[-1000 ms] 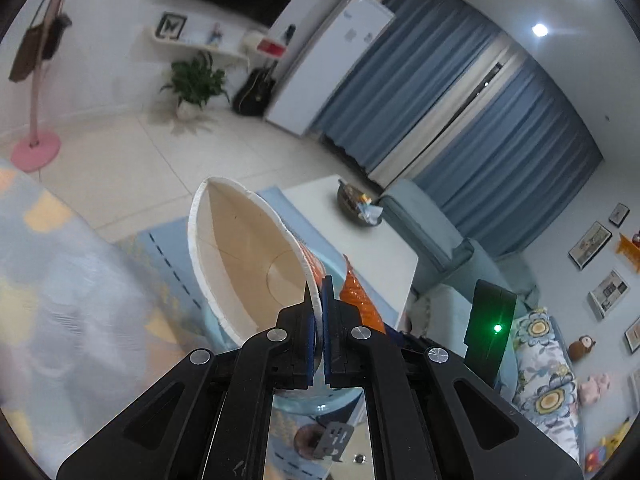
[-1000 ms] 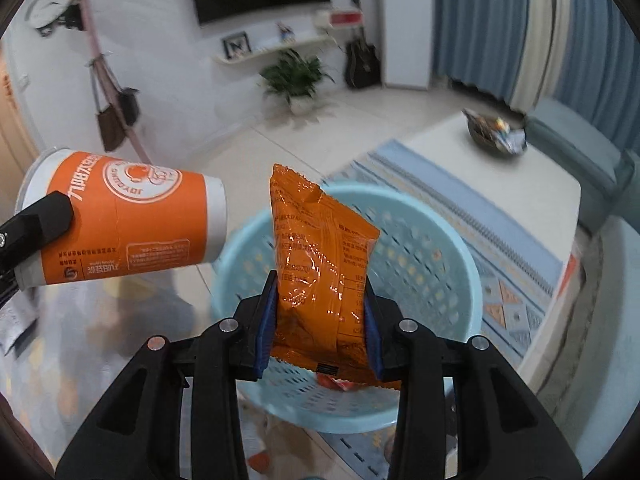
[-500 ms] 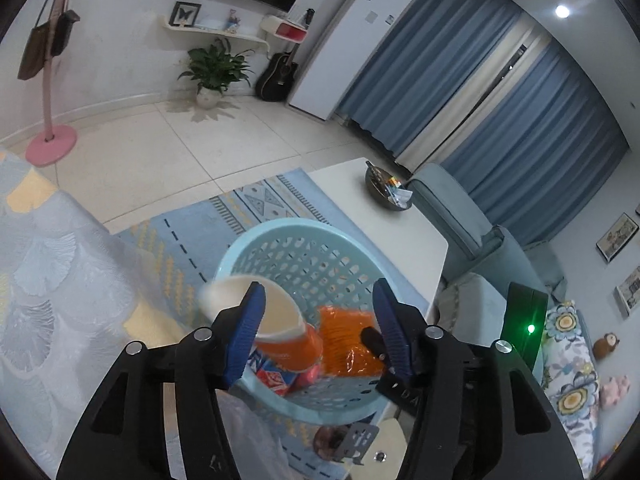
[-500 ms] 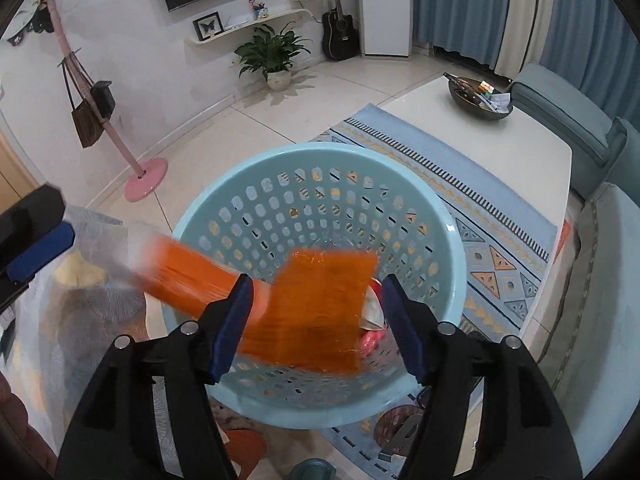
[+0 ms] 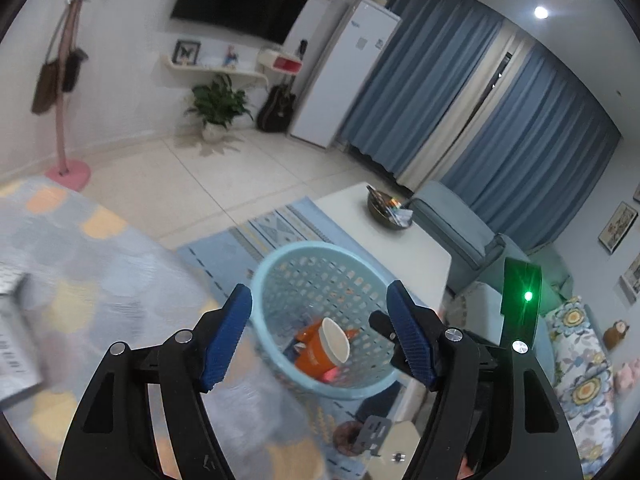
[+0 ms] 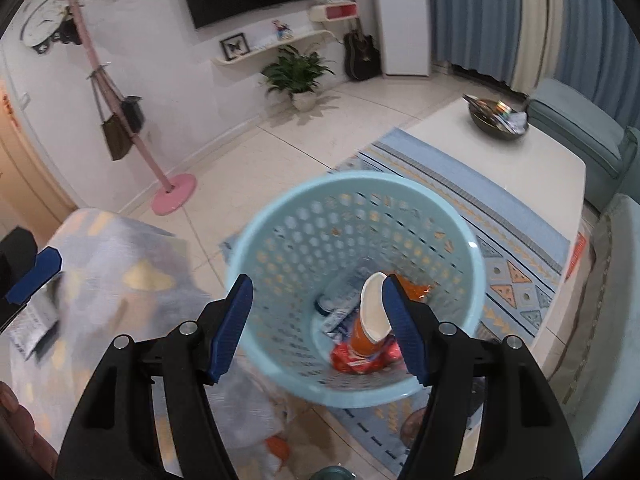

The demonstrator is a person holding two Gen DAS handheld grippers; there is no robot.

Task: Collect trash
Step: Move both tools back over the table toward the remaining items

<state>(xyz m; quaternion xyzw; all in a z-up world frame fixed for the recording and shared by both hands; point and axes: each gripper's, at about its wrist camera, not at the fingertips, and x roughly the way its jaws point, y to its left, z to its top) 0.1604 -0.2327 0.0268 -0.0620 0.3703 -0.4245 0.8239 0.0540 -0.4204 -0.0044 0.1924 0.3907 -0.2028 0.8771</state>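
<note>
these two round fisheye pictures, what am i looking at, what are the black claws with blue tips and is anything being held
Each picture comes from a camera fixed on a hand-held, two-finger gripper; a person carries one in each hand. The black arms with blue pads are the gripper's own fingers, seen from behind.

The left gripper belongs to the left wrist view, the right gripper to the right wrist view. Both stand open and hold nothing.

Both look down into a round light blue plastic basket with holes. Inside it lie an orange paper cup with a white inside, an orange snack packet and some other wrappers.

Beside the basket is a surface under a grey cloth with yellow patches. Behind is a white low table carrying a dark bowl.
</note>
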